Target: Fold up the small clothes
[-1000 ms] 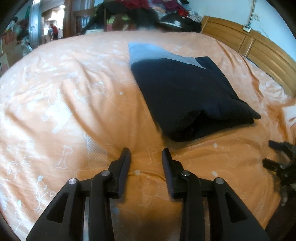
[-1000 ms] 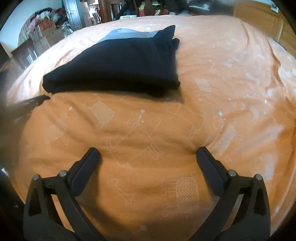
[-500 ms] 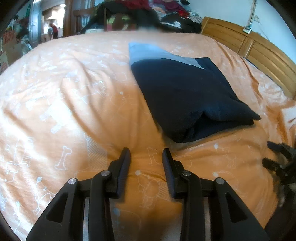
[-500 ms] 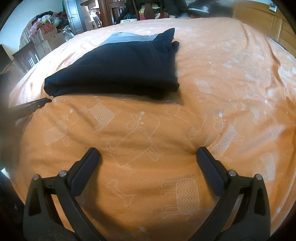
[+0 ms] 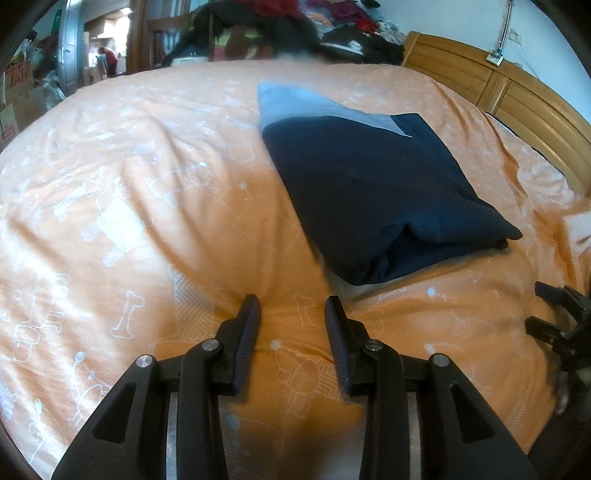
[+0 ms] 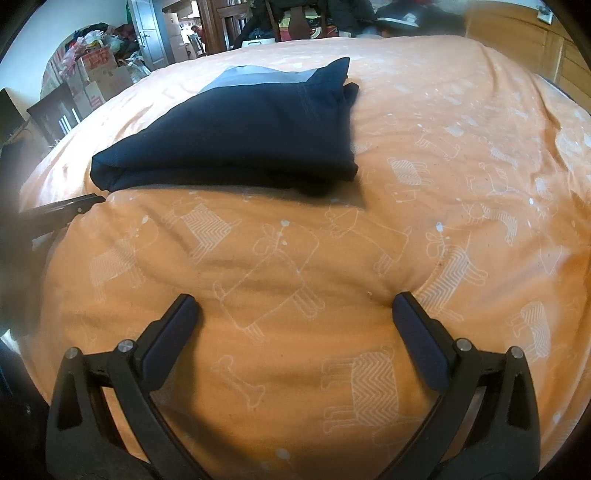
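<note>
A folded dark navy garment (image 5: 373, 192) with a grey-blue panel at its far end lies flat on the orange bedspread (image 5: 129, 206). My left gripper (image 5: 292, 310) rests low over the bedspread just short of the garment's near corner, narrowly open with nothing between its fingers. In the right wrist view the same garment (image 6: 243, 136) lies ahead and to the left. My right gripper (image 6: 295, 304) stands wide open over bare bedspread (image 6: 424, 177), well short of the garment. Each gripper shows at the edge of the other's view: right gripper (image 5: 557, 321), left gripper (image 6: 62, 212).
A wooden headboard (image 5: 517, 96) runs along the bed's right side. Piled clothes and a chair (image 5: 280, 26) stand beyond the far edge. Cardboard boxes and bags (image 6: 92, 70) sit on the floor to the left, by a doorway.
The right wrist view has tilted up very slightly. Both grippers keep the same opening and the garment has not moved.
</note>
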A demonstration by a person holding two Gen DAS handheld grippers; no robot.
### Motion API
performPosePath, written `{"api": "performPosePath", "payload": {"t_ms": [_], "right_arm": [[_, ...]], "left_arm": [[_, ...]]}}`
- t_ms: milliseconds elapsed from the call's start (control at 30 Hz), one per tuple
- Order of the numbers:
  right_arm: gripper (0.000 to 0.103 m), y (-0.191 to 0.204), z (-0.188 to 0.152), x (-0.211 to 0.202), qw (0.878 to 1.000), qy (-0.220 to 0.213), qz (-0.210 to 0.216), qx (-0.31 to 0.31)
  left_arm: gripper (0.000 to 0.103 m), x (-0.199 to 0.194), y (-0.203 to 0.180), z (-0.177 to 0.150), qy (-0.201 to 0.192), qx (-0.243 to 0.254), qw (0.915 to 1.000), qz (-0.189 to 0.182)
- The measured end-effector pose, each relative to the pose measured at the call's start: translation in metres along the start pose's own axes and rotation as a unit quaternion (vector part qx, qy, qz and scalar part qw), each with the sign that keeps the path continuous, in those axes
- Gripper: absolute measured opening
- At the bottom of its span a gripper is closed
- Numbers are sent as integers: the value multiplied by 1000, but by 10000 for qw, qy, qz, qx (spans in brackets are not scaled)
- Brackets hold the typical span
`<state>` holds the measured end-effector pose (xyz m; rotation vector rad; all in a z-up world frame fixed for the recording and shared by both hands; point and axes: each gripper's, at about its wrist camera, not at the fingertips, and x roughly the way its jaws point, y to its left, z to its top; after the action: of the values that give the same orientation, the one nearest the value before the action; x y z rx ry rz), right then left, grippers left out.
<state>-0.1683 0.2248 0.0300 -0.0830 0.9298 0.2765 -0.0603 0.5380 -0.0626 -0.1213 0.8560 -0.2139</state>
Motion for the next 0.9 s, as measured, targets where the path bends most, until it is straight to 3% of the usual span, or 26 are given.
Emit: {"api": "performPosePath", "payload": {"t_ms": [367, 467, 533, 600, 667, 800, 900], "right_arm": [[103, 2, 3, 4, 9999, -2, -110, -1], [103, 2, 3, 4, 9999, 14, -140, -4], [103, 2, 4, 4, 9999, 31, -158, -19], [103, 2, 4, 4, 9999, 35, -163, -12], [103, 2, 4, 4, 9998, 42, -172, -12], [103, 2, 5, 5, 9998, 49, -167, -24], [103, 4, 5, 4, 9997, 81, -222, -64]], "left_arm": [[40, 2, -2, 3, 17, 53, 10000, 39], [43, 2, -9, 5, 83, 160, 9995, 260], [53, 1, -16, 8, 161, 269, 9974, 645], [77, 1, -19, 10, 207, 246, 9940, 1044], [91, 2, -20, 11, 221, 192, 9897, 1404], [99, 5, -14, 9, 182, 63, 9893, 1444], [101, 4, -3, 6, 152, -164, 9920, 1239]]}}
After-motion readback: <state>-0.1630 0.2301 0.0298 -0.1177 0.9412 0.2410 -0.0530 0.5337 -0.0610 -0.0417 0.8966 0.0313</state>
